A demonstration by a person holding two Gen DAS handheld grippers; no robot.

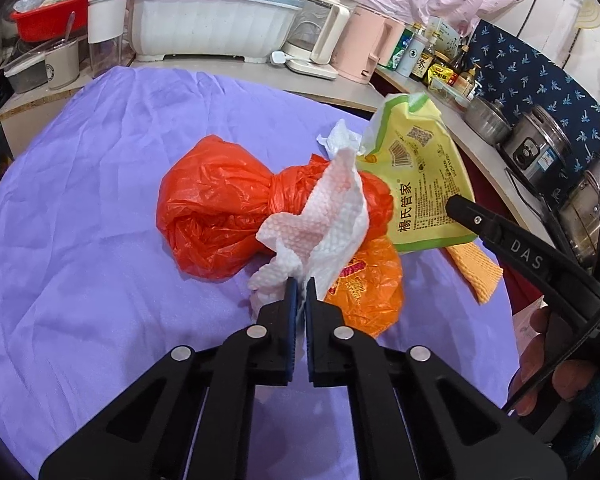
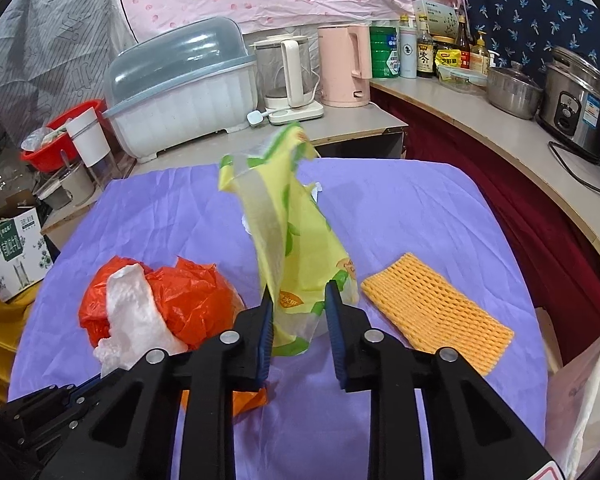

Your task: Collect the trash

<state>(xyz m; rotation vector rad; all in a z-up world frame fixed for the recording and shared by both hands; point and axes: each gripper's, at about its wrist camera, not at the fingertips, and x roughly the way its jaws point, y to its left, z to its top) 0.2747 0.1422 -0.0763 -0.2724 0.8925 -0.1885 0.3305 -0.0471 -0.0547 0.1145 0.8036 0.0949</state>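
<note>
My left gripper (image 1: 300, 286) is shut on a crumpled white paper towel (image 1: 324, 216) that drapes over a knotted red plastic bag (image 1: 216, 204) on the purple cloth (image 1: 100, 200). An orange printed bag (image 1: 364, 288) lies just right of the fingers. My right gripper (image 2: 299, 294) holds a yellow-green snack pouch (image 2: 284, 236) upright between its jaws, lifted off the cloth; the pouch (image 1: 416, 176) and the right gripper's finger (image 1: 476, 220) also show in the left wrist view. The towel (image 2: 134, 312) and red bag (image 2: 196, 300) lie to the pouch's left.
An orange foam fruit net (image 2: 432, 312) lies on the cloth to the right. Behind the table stand a dish rack with lid (image 2: 180, 92), a glass kettle (image 2: 288, 80), a pink kettle (image 2: 346, 64), bottles and pots (image 2: 512, 88). A white bag (image 2: 592, 392) hangs at the right edge.
</note>
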